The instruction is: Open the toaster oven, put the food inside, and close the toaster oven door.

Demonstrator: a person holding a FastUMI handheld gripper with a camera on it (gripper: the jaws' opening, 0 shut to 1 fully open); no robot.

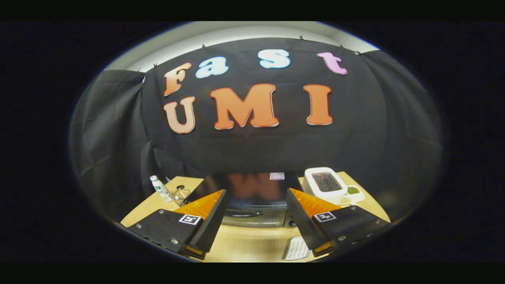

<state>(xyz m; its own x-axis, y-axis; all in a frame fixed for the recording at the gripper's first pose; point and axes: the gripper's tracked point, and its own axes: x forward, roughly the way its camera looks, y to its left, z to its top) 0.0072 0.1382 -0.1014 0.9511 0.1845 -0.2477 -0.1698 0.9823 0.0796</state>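
Your hand-held gripper (255,215) hangs with fingers spread apart and empty, lined up on the toaster oven (252,201) just ahead on the tabletop (252,244), its door handle (244,213) between them.

My fingers (256,221) cover both lower corners of the toaster oven (254,197) — its door handle shows between them, the knobs mostly hidden. A small white ridged thing (296,249) is partly behind my right finger. The plate (352,194) beside the white toaster (326,184) holds something green — too small to tell.
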